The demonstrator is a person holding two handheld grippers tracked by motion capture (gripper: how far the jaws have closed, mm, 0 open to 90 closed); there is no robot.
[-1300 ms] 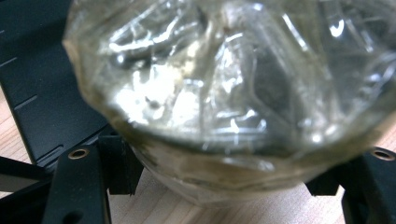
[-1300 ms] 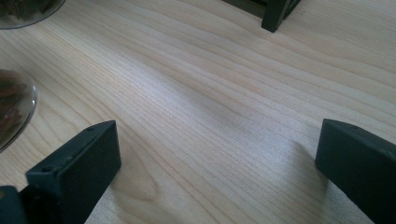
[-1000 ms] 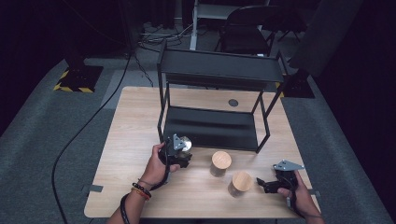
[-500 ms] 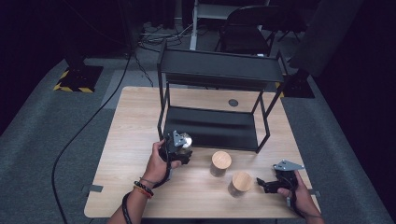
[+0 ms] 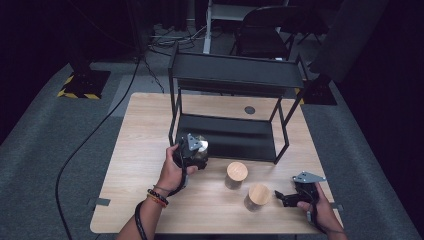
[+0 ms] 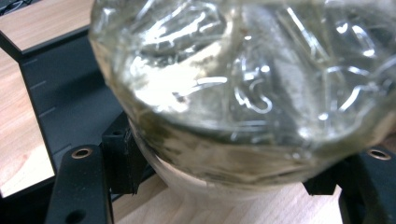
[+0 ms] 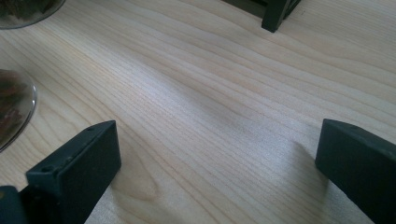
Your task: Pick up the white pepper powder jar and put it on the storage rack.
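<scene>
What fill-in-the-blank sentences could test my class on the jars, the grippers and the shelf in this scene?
1. The left gripper is shut on a glass ____.
2. The number of jars standing on the table with wooden lids is ____.
3. The right gripper has its jaws ____, with nothing between them.
4. The black shelf has ____ levels.

Missing words: jar; two; open; two

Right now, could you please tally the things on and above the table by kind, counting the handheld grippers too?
Glass jars with wooden lids: 3, namely one jar clamped in the left gripper, the middle jar and the near jar standing on the table.
Black two-tier shelf racks: 1
Handheld grippers: 2, counting the right gripper.
Total: 6
</scene>
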